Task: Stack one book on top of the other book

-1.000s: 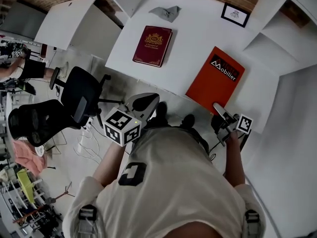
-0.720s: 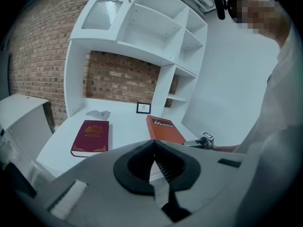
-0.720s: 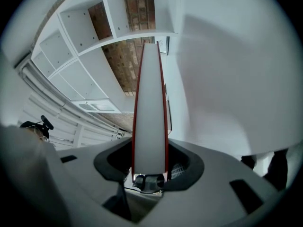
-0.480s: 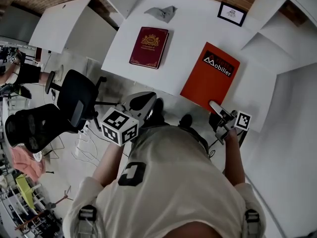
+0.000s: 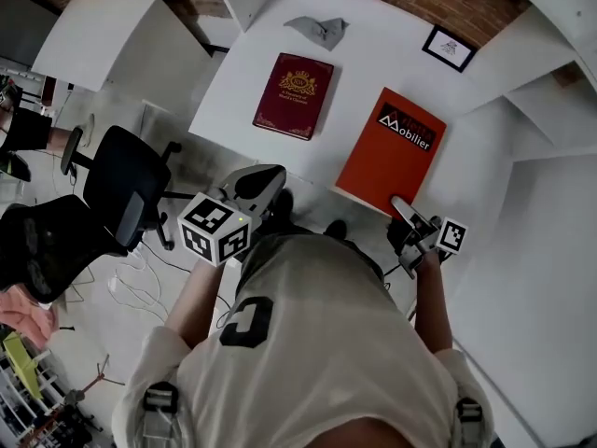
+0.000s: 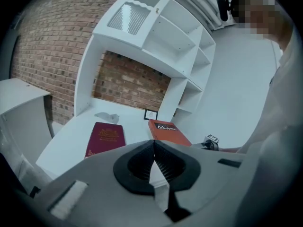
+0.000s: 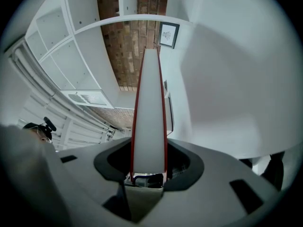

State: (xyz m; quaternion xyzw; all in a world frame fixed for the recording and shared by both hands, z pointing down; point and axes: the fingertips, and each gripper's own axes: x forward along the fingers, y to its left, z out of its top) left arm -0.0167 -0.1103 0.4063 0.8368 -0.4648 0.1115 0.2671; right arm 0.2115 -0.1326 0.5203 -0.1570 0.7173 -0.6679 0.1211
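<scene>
R claw clamped on orange book edge; L claw closed, empty. Next: lift, carry onto red book.

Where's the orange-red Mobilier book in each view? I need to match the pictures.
Head view: orange-red hardcover book, right of centre on the white desk.
Left gripper view: it lies mid-frame, right of the maroon book.
Right gripper view: it stands edge-on at centre, clamped between the jaws.
Shared landmark: small black-framed picture at the desk's far edge.
</scene>
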